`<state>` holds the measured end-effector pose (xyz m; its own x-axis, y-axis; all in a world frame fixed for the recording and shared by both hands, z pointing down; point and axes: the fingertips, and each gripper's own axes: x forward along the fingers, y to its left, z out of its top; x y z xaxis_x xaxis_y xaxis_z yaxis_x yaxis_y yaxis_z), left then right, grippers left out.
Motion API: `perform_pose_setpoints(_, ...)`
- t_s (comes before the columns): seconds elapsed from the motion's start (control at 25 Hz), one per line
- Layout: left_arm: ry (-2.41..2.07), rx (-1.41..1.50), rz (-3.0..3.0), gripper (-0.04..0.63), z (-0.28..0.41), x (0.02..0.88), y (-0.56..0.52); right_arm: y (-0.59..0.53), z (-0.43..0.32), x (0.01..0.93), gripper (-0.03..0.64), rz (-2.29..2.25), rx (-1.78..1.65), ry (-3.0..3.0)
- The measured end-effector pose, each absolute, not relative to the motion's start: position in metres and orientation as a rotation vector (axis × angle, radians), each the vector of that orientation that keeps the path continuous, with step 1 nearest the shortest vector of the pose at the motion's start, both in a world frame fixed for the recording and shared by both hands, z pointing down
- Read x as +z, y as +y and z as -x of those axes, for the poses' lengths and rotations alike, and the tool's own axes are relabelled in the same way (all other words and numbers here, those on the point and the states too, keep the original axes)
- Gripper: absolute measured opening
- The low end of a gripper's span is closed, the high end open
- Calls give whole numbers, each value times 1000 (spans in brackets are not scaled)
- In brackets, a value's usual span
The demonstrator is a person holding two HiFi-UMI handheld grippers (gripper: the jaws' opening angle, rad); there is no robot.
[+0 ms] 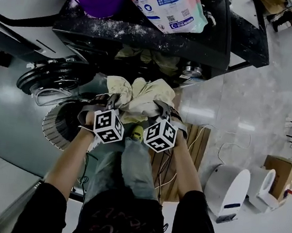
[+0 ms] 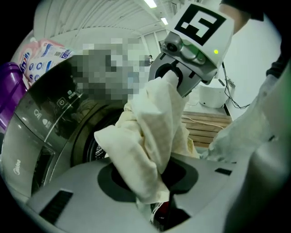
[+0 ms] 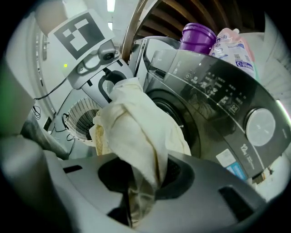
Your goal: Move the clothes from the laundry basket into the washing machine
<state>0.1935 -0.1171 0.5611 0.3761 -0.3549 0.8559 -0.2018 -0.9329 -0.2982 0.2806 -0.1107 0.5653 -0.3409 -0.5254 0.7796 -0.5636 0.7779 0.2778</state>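
While aloft, one cloth (image 1: 143, 94) (cream)

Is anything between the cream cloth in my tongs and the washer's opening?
Nothing visible does. The cream cloth hangs right in front of the washing machine's opening, and the door is swung fully aside to the left.

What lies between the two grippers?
A bunched cream cloth, gripped at either end by the left gripper and right gripper, as the head view shows.
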Motion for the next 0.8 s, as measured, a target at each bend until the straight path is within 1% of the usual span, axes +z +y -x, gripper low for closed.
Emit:
perform_pose_setpoints(0.4,590,-1516,2434,144,-184,629,-145,-138,-272,633,100,-881,-35,-2034)
perform_pose_setpoints(0.8,683,-1400,2346,144,-185,696,-195,-186,-274,697,98,-1002,-140,-2035)
